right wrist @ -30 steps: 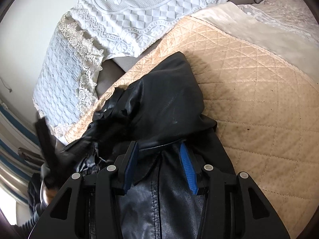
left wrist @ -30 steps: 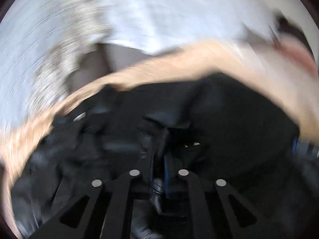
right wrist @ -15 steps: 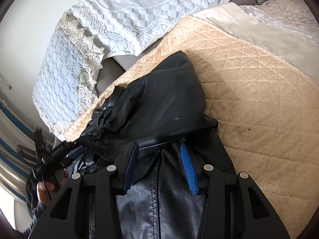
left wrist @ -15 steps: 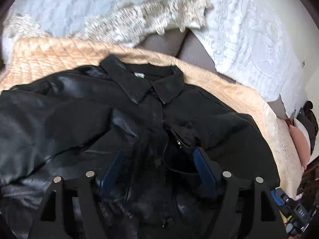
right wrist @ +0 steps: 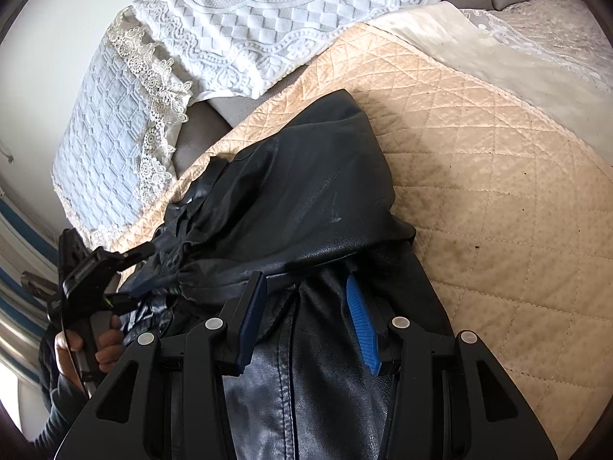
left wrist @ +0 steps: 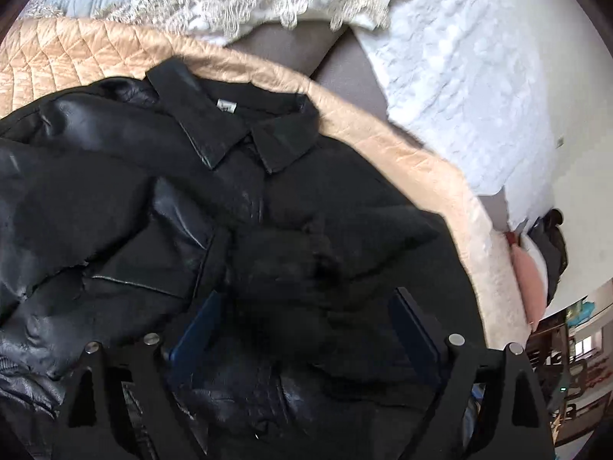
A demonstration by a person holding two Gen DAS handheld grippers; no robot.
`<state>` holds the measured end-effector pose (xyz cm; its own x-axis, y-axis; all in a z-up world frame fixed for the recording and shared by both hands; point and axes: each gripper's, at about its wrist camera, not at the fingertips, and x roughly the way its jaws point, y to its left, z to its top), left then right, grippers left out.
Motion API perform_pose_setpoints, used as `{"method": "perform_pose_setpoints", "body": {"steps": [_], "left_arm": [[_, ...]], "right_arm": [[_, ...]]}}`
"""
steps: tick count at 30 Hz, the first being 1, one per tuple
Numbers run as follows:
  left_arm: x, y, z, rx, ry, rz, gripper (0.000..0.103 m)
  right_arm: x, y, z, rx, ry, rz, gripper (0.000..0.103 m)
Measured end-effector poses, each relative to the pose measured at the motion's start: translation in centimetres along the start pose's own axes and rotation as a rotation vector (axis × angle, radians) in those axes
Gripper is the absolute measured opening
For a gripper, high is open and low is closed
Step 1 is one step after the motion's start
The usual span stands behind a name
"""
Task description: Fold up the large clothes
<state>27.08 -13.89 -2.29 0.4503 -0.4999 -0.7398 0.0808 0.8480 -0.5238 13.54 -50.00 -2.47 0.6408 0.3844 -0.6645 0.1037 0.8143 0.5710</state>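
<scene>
Close up, two wrist views of one black leather jacket (left wrist: 161, 199) spread on a quilted peach cover (right wrist: 498, 199).

Left gripper (left wrist: 302, 329): spread wide over the jacket's front, just below the collar (left wrist: 245, 130), having just been opening. Dark folds bunched between its two blue pads (left wrist: 413, 329), neither pad pressing on them, so nothing gripped. Seen again from the right wrist view at the left edge (right wrist: 141, 272), reaching onto the jacket's crumpled edge, with the person's hand (right wrist: 88, 349) wrapped round the handle and a dark sleeve below it.

Right gripper (right wrist: 302, 314): about half open over the jacket's lower part, with one fold of leather crossing just ahead of its tips. Two blue pads (right wrist: 362, 329) either side of a stitched seam. Cannot tell whether the pads actually pinch the leather or merely straddle it.

Count: one jacket, collar flat and pointing towards the sofa back, small white label (left wrist: 226, 106) inside the neck. Two grippers, each with two fingers. Two white lace throws, one quilted with a scalloped lace trim (right wrist: 103, 130), one with a raised floral medallion (right wrist: 291, 11), draped over the grey sofa back (left wrist: 306, 50). One pink cushion (left wrist: 530, 280) at the far right of the left wrist view.
</scene>
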Motion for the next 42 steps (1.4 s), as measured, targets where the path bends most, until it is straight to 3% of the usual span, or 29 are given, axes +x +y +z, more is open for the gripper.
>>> {"method": "perform_pose_setpoints", "body": {"steps": [4,6,9,11,12,14,16,19,21,23,26,27,28,29,30,34,36,38,42], "left_arm": [[-1.2,-0.5,-0.1,-0.008,-0.033,-0.076,0.091],[-1.1,-1.3,-0.1,0.04,-0.041,-0.033,0.093],[1.1,-1.6,-0.1,0.117,-0.013,0.118,0.089],[2.5,-1.4,-0.1,0.134,0.015,0.207,0.062],[2.7,-1.7,-0.2,0.163,-0.001,0.257,0.057],[2.8,-2.5,-0.4,0.225,-0.013,0.286,0.032],[1.9,-3.0,-0.5,0.248,-0.033,0.277,0.022],[-0.3,-2.8,-0.6,0.27,-0.095,0.292,0.021],[-0.3,-1.8,-0.9,0.268,-0.063,0.272,0.023],[-0.2,-1.5,-1.2,0.294,-0.032,0.268,0.033],[-1.7,-1.5,-1.5,0.304,-0.063,0.23,0.033],[-2.6,-1.5,-1.5,0.301,-0.091,0.228,0.033],[-3.2,-1.4,-1.3,0.298,-0.119,0.231,0.034],[-3.9,-1.2,-1.2,0.292,-0.132,0.244,0.036],[-4.3,-0.6,-1.0,0.283,-0.133,0.273,0.036],[-6.9,2.9,-0.2,0.275,-0.18,0.358,0.036],[-8.5,5.1,0.3,0.264,-0.205,0.413,0.04],[-9.4,7.4,0.8,0.247,-0.218,0.475,0.046],[-9.5,12.9,1.3,0.165,-0.215,0.562,0.047]], "right_arm": [[0.0,-0.1,0.0,0.005,-0.001,0.004,0.045],[0.1,0.0,0.0,0.002,0.001,-0.001,0.045],[0.1,0.1,-0.1,-0.003,0.0,-0.004,0.045],[0.0,0.0,-0.1,0.0,-0.003,-0.004,0.045],[0.0,0.0,-0.1,0.002,-0.004,-0.004,0.045],[0.0,0.1,-0.1,-0.002,-0.004,-0.005,0.045],[-0.4,0.4,-0.1,-0.019,-0.016,-0.008,0.045],[-1.9,1.3,-0.4,-0.053,-0.06,-0.018,0.045],[-2.9,2.2,-0.2,-0.074,-0.088,-0.01,0.045],[-3.3,3.2,0.6,-0.11,-0.103,-0.013,0.045],[-2.1,3.6,2.5,-0.158,-0.078,-0.063,0.045],[-0.9,3.1,2.9,-0.165,-0.041,-0.099,0.039],[0.6,2.3,3.2,-0.159,0.019,-0.182,0.019],[2.0,1.1,3.2,-0.138,0.082,-0.253,0.007],[2.4,0.2,3.1,-0.111,0.107,-0.25,0.0],[0.4,1.4,4.0,-0.154,0.034,-0.2,0.001],[0.3,2.8,5.0,-0.202,0.017,-0.184,0.006],[1.0,3.8,6.3,-0.244,0.012,-0.187,0.01],[4.9,2.9,8.1,-0.258,0.067,-0.238,0.01]]}}
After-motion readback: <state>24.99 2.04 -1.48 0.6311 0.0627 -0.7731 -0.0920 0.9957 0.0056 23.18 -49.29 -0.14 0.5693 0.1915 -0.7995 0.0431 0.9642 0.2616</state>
